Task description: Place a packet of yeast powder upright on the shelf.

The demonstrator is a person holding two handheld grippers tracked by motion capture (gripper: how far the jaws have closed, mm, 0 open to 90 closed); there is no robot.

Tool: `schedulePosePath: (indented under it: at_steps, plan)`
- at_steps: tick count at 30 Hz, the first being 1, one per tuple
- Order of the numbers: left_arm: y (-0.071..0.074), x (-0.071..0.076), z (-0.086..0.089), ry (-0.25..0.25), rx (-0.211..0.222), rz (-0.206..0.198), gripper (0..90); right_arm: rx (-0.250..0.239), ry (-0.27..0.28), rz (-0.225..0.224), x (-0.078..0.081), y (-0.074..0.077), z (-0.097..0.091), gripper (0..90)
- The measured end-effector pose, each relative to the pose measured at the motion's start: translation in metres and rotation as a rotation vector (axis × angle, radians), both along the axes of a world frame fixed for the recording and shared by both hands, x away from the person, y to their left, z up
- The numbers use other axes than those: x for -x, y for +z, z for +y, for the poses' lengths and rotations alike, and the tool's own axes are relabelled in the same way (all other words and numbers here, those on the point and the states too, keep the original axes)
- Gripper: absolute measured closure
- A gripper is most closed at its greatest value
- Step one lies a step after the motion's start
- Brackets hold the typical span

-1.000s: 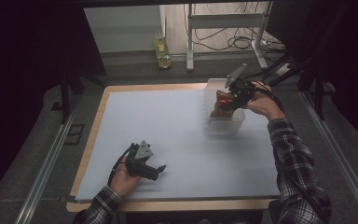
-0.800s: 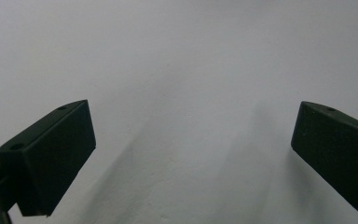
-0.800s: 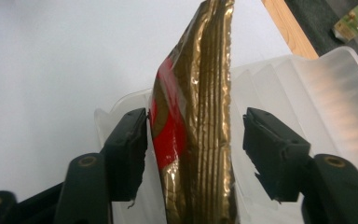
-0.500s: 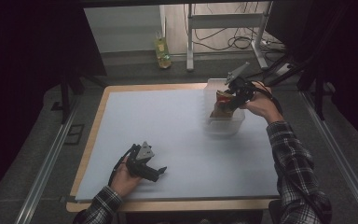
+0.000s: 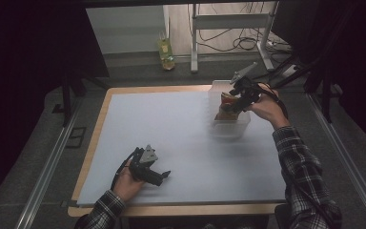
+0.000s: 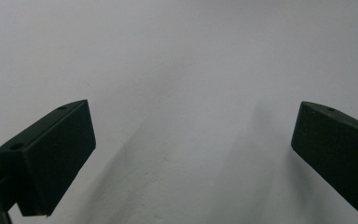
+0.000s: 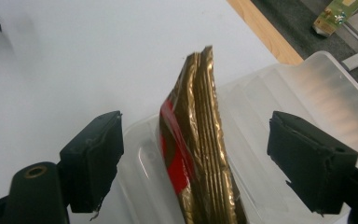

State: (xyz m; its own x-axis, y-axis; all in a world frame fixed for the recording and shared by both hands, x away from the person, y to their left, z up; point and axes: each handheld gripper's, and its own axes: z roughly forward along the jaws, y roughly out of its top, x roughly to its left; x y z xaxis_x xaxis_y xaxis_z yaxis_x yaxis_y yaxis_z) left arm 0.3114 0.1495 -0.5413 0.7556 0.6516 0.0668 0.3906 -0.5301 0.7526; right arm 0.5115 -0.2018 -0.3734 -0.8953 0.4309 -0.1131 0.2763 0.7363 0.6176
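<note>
We see a white sheet (image 5: 171,138) covering a wooden table (image 5: 124,90) in a dim room. A gold and red packet (image 7: 200,154) stands on edge inside a clear plastic bin (image 5: 228,126) near the table's far right corner. Our right gripper (image 7: 196,163) hangs over it; its jaws have just been opening and now stand wide on both sides of the packet, pads clear of it. Our left gripper (image 5: 159,175) rests on the sheet near the front edge, well apart, jaws wide with nothing between. Beyond the table, a green bottle (image 5: 166,50) stands on the floor.
</note>
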Motion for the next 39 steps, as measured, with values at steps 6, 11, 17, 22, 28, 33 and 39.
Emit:
schedulePosePath:
  at_steps: [6, 11, 17, 22, 28, 33, 39]
  plan:
    - [0.001, 0.0, 0.0, -0.003, 0.01, -0.001, 0.0, -0.046, -0.042, -0.022, 0.007, 0.003, 0.002, 12.7]
    - [0.001, 0.0, 0.001, -0.001, 0.011, -0.002, 0.0, -0.08, -0.068, -0.016, 0.011, 0.004, 0.004, 11.0]
    - [0.002, 0.001, 0.001, 0.0, 0.014, -0.007, 0.0, -0.101, -0.076, -0.03, 0.018, 0.005, 0.009, 9.8]
    - [0.002, 0.001, 0.0, -0.003, 0.018, -0.008, 0.0, -0.105, -0.069, -0.044, 0.025, 0.009, 0.013, 9.5]
    - [0.004, 0.002, 0.001, -0.002, 0.023, -0.018, 0.0, -0.129, -0.055, -0.048, 0.033, 0.014, 0.017, 8.9]
    - [0.004, 0.002, 0.001, -0.002, 0.021, -0.02, 0.0, -0.135, -0.044, -0.06, 0.041, 0.013, 0.02, 8.6]
    - [0.004, 0.002, 0.001, -0.002, 0.019, -0.023, 0.0, -0.149, -0.044, -0.067, 0.05, 0.014, 0.021, 8.5]
